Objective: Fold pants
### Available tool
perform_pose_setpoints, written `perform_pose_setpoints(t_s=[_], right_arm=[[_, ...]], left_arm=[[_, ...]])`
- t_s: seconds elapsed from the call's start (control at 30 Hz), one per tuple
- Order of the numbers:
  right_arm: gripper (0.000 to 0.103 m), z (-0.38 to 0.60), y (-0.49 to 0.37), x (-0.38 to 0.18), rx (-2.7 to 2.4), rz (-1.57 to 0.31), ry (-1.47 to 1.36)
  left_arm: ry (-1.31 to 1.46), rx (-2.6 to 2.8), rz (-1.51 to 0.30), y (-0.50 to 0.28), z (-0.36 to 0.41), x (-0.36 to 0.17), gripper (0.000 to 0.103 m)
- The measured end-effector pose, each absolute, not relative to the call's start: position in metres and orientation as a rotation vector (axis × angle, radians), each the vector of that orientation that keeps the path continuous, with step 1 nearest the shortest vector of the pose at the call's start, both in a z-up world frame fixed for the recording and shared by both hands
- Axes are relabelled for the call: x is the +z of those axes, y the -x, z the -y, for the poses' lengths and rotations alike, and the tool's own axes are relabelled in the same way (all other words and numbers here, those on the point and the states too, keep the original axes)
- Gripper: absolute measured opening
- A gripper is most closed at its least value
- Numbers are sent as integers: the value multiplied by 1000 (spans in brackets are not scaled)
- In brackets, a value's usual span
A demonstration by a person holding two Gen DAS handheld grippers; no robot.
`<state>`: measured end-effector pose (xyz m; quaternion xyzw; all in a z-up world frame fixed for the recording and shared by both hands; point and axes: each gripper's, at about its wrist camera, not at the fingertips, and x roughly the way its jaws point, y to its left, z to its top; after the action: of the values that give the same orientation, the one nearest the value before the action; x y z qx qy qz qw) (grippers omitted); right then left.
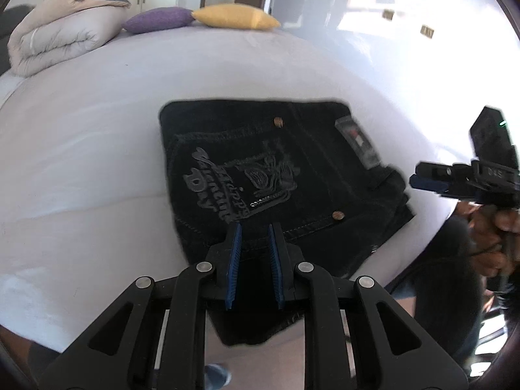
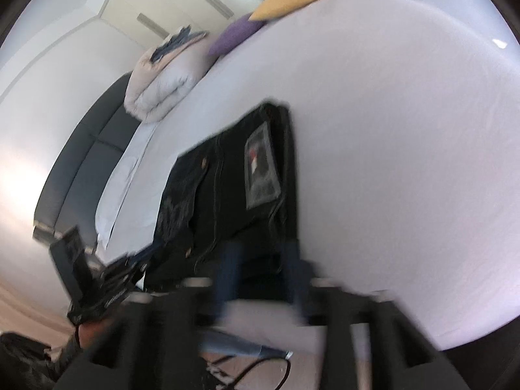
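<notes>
Black jeans [image 1: 266, 175] lie folded into a compact rectangle on the white bed, back pocket print and waist label facing up. They also show in the right wrist view [image 2: 227, 201], blurred. My left gripper [image 1: 254, 227] is open and empty, its blue pads just above the near edge of the jeans. My right gripper [image 2: 260, 250] is open and empty, hovering over the near end of the jeans; the view is motion-blurred. The right gripper also shows in the left wrist view [image 1: 419, 178], beside the jeans' right edge.
A folded beige duvet [image 1: 58, 35], a purple pillow [image 1: 159, 19] and a yellow pillow [image 1: 234, 16] lie at the far end of the bed [image 1: 81, 162]. A dark headboard [image 2: 81, 162] runs along the bed's side. The bed's near edge and floor [image 2: 227, 367] lie below.
</notes>
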<state>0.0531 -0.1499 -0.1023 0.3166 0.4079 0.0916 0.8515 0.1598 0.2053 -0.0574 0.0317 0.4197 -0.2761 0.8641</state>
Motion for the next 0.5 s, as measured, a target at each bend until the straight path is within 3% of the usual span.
perform_pose_setpoints(t_s=[0.03, 0.07, 0.1, 0.13, 0.17, 0.5], right_arm=[[66, 156, -56, -100, 185, -850, -671], [66, 160, -61, -100, 172, -856, -670], [66, 164, -67, -101, 160, -868, -668], [66, 167, -74, -103, 165, -882, -672], [66, 170, -81, -106, 176, -895, -680], [65, 162, -145, -130, 232, -1010, -737]], left_arm=[[-54, -569, -875, -160, -211, -54, 22], [-38, -562, -873, -161, -217, -52, 37], [-14, -552, -873, -165, -225, -51, 71], [13, -535, -868, -169, -233, -51, 83], [44, -512, -859, -174, -242, -50, 88], [247, -586, -1032, -239, -248, -80, 88]])
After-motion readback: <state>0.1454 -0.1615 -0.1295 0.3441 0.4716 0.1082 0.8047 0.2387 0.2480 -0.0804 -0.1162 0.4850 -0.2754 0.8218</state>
